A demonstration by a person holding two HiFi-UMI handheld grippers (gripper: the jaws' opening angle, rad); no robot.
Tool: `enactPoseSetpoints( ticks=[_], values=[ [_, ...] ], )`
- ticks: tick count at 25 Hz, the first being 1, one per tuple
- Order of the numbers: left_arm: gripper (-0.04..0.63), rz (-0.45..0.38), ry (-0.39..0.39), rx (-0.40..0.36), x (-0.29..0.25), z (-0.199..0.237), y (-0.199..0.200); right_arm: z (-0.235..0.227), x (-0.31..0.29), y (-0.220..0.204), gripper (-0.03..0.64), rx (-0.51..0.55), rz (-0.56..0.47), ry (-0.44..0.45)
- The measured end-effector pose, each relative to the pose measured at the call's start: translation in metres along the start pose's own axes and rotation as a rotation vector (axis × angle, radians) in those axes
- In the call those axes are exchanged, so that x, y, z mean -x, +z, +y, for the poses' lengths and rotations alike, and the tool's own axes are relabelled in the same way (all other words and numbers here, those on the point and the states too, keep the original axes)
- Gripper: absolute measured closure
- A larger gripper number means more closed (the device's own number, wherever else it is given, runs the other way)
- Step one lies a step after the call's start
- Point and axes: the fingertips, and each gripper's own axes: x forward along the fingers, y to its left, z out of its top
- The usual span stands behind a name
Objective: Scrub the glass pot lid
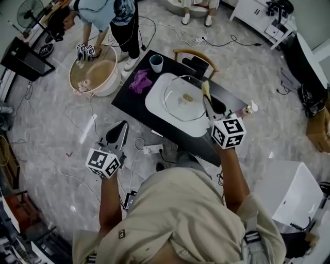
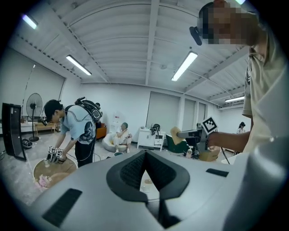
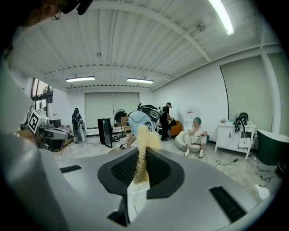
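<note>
As the right gripper view alone confirms, right tongs [image 3: 141, 159] clamp a sponge [image 3: 144, 135].

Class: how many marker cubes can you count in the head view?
4: one on the left gripper, one on the right gripper, two with the person at the basin. More may be hidden.

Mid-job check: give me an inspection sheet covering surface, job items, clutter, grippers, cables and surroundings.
Surface: dark table with a white tray on it.
Job's things: glass lid lying on the tray; yellow sponge.
Clutter: purple cloth and cup beside the tray.
Grippers: right gripper shut on the sponge, above the lid's edge; left gripper shut, empty, off the table.
Cables: power strip and cords on the floor.
Surroundings: another person bent over a round tub.
</note>
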Motion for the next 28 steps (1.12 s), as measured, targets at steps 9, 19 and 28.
enactPoseSetpoints(
  ticks=[9, 19, 28],
  values=[
    [0.581, -0.056, -0.006, -0.053, 0.031, -0.018, 0.027, 0.063, 0.071, 0.103, 0.572, 0.18, -0.198, 0.141],
    [0.581, -0.062, -0.001, -0.106, 0.049, -0.034, 0.033, 0.111, 0.12, 0.129, 0.575, 0.319, -0.233, 0.25],
    [0.581, -0.054, -0.012, -0.115, 0.053, -0.042, 0.026, 0.119, 0.125, 0.12, 0.575, 0.321, -0.204, 0.276]
  ],
)
